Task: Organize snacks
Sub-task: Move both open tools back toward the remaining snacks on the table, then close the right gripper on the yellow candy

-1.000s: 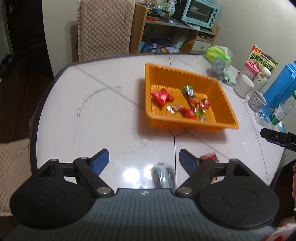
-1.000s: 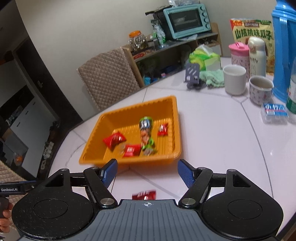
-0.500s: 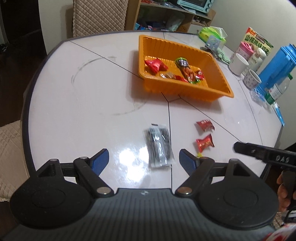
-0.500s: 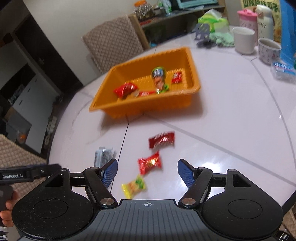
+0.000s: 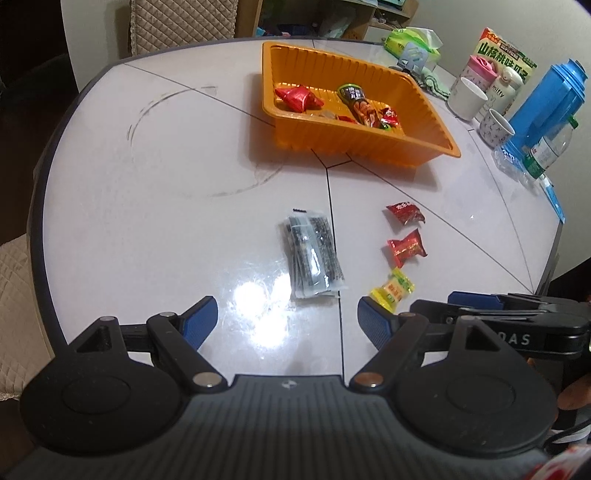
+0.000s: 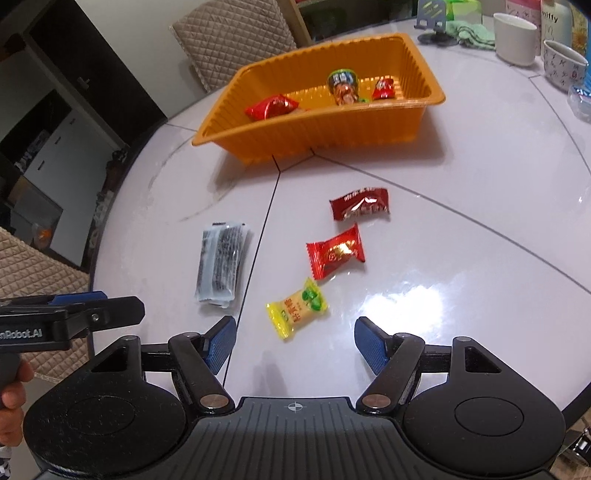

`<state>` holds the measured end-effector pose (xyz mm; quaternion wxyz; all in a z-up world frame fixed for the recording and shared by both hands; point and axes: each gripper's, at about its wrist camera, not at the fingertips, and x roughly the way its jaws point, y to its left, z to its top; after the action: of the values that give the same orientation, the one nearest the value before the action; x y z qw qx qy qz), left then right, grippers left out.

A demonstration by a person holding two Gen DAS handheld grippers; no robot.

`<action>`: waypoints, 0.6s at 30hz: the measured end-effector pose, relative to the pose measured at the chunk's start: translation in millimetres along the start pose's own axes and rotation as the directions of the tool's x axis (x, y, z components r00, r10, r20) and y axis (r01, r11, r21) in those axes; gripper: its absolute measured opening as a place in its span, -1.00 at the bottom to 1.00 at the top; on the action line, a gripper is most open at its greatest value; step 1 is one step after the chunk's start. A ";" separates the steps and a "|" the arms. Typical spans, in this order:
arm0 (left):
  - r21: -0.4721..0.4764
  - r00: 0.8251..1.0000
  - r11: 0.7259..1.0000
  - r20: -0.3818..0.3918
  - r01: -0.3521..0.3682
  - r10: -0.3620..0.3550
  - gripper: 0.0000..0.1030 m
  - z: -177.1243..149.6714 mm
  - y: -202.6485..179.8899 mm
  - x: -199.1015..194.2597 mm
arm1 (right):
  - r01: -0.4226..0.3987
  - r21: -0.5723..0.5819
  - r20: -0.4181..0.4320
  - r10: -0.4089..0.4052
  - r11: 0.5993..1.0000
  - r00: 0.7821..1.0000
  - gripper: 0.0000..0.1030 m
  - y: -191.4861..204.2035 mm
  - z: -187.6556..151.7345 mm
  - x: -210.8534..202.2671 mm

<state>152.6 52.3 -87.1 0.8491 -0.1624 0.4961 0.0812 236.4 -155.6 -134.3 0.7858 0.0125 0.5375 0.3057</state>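
An orange tray (image 5: 406, 147) (image 6: 295, 140) stands on the white table and holds several wrapped snacks. On the table in front of it lie a black-and-clear packet (image 5: 312, 254) (image 6: 221, 264), a dark red candy (image 5: 404, 213) (image 6: 360, 203), a bright red candy (image 5: 406, 247) (image 6: 335, 252) and a yellow candy (image 5: 392, 288) (image 6: 298, 308). My left gripper (image 5: 286, 321) is open and empty, just short of the packet. My right gripper (image 6: 293, 341) is open and empty, just short of the yellow candy.
At the table's far right stand two mugs (image 5: 467, 98), a pink cup, a white bottle, a snack box (image 5: 508, 55), a blue jug (image 5: 550, 103) and a clear bottle. A green tissue pack (image 5: 412, 40) lies behind the tray. Quilted chairs (image 6: 232, 33) stand around the table.
Both grippers have drawn back toward the table's near edge and tilted down. The packet and the three loose candies have come fully into view. Both stay open.
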 end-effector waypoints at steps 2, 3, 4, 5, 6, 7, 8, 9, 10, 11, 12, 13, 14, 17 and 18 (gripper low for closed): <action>-0.001 1.000 1.000 -0.004 -0.002 0.002 0.57 -0.5 2.4 1.3 | 0.009 -0.005 -0.004 -0.009 1.000 1.000 0.37 2.2 -0.4 5.8; -0.002 1.000 1.000 -0.005 -0.002 0.002 0.57 -0.7 3.4 2.0 | 0.011 -0.009 -0.006 -0.011 1.000 1.000 0.34 3.9 -0.6 7.9; -0.003 1.000 1.000 -0.005 -0.003 0.003 0.57 -0.5 4.5 2.7 | 0.010 -0.015 -0.007 -0.010 1.000 1.000 0.22 5.3 -0.7 10.4; -0.004 1.000 1.000 -0.004 -0.004 0.004 0.57 -0.6 5.7 3.3 | 0.011 -0.019 -0.011 -0.011 1.000 1.000 0.11 6.8 -0.4 12.8; -0.005 1.000 1.000 -0.004 -0.007 0.007 0.57 -0.6 6.8 4.3 | 0.013 -0.026 -0.016 -0.014 1.000 1.000 0.07 8.5 -0.3 15.8; -0.006 1.000 1.000 -0.005 -0.009 0.009 0.57 -0.1 8.4 5.6 | 0.018 -0.032 -0.022 -0.019 0.999 1.000 0.03 10.1 -0.4 18.9; -0.009 1.000 1.000 -0.005 -0.010 0.010 0.57 0.2 9.8 6.6 | 0.026 -0.034 -0.025 -0.027 0.999 0.999 0.01 11.4 -0.7 21.6; -0.011 1.000 1.000 -0.005 -0.011 0.011 0.57 0.8 11.0 7.9 | 0.033 -0.035 -0.026 -0.034 0.999 0.999 -0.01 12.1 -0.8 23.6; -0.011 1.000 1.000 -0.005 -0.012 0.012 0.57 1.8 11.4 8.8 | 0.038 -0.036 -0.028 -0.039 0.999 0.999 -0.02 13.0 -0.6 25.5; -0.011 1.000 1.000 -0.004 -0.013 0.013 0.57 2.3 12.1 9.6 | 0.042 -0.036 -0.030 -0.043 0.998 0.999 -0.04 13.9 -0.4 27.5; -0.011 1.000 1.000 -0.003 -0.012 0.012 0.57 2.8 12.6 10.1 | 0.045 -0.037 -0.030 -0.046 0.998 0.999 -0.05 14.9 -0.1 28.9; -0.011 1.000 1.000 -0.002 -0.011 0.011 0.57 3.4 13.2 10.5 | 0.049 -0.040 -0.027 -0.050 0.998 0.998 -0.08 15.7 0.3 30.1; -0.010 1.000 1.000 -0.001 -0.010 0.010 0.57 3.9 13.7 11.0 | 0.052 -0.046 -0.024 -0.053 0.998 0.998 -0.10 16.8 0.6 30.9; -0.010 1.000 1.000 -0.003 -0.009 0.009 0.57 5.0 16.0 12.7 | 0.065 -0.058 -0.019 -0.066 0.996 0.998 -0.14 19.3 3.3 36.2; -0.011 1.000 1.000 -0.004 -0.009 0.009 0.57 5.5 16.8 13.2 | 0.069 -0.063 -0.018 -0.070 0.996 0.997 -0.15 20.4 4.5 38.3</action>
<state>158.6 69.7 -99.4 0.8467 -0.1650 0.4982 0.0876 239.7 -118.7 -157.4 0.7906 -0.0336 0.5357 0.2948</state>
